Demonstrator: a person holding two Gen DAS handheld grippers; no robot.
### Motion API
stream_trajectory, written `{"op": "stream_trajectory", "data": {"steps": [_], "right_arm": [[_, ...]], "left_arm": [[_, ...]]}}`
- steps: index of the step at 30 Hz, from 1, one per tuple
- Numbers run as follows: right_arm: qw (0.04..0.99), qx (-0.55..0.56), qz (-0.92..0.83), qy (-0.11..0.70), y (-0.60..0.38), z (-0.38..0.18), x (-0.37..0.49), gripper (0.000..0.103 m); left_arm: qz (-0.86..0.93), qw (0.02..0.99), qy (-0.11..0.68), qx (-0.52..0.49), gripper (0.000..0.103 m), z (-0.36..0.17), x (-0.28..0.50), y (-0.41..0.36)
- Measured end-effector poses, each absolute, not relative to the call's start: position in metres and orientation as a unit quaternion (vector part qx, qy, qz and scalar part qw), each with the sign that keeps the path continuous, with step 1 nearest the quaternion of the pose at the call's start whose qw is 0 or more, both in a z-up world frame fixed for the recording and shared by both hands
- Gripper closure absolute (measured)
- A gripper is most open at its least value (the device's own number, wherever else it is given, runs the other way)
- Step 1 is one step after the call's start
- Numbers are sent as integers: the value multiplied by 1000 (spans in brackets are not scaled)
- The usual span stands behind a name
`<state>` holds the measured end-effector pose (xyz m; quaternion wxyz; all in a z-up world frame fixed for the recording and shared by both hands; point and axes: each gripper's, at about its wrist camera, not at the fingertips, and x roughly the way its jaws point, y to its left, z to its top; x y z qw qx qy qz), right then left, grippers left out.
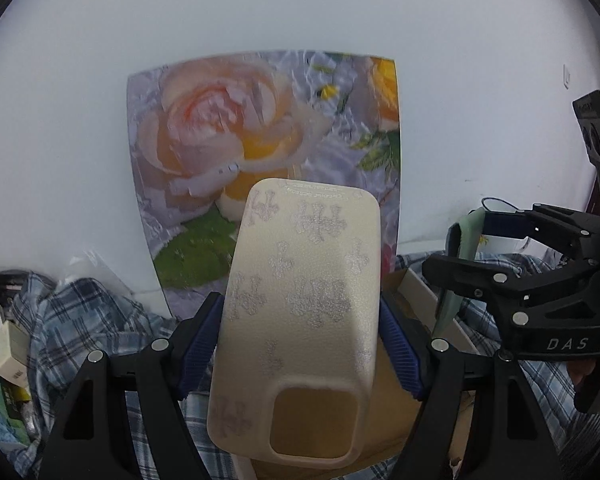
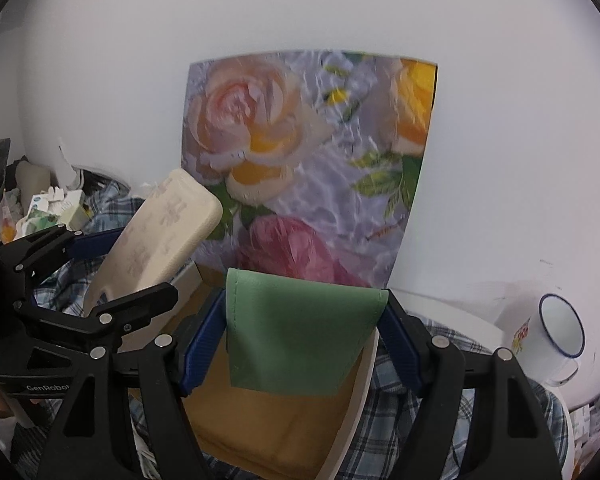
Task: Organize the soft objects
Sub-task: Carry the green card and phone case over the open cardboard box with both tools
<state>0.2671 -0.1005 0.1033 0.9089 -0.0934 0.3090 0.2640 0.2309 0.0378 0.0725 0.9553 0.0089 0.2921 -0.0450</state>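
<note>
Two soft items are in my grip at once: my left gripper (image 1: 300, 344) is clamped across the width of a cream phone case (image 1: 300, 312), and my right gripper (image 2: 304, 340) pinches a folded green pouch (image 2: 300, 332) by its side edges. I judge both hang over the open cardboard box (image 2: 260, 428) for dropping in. Only the right view shows the box's brown floor and the enamel mug (image 2: 548, 340); beyond stands the rose-print board (image 1: 260, 128).
</note>
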Motion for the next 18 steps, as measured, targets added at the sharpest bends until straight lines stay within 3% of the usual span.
{"op": "stream_trajectory", "data": {"steps": [18], "right_arm": [[877, -103, 251, 397, -92, 44, 293, 30]], "left_arm": [[-31, 935, 353, 11, 26, 21, 254, 39]]}}
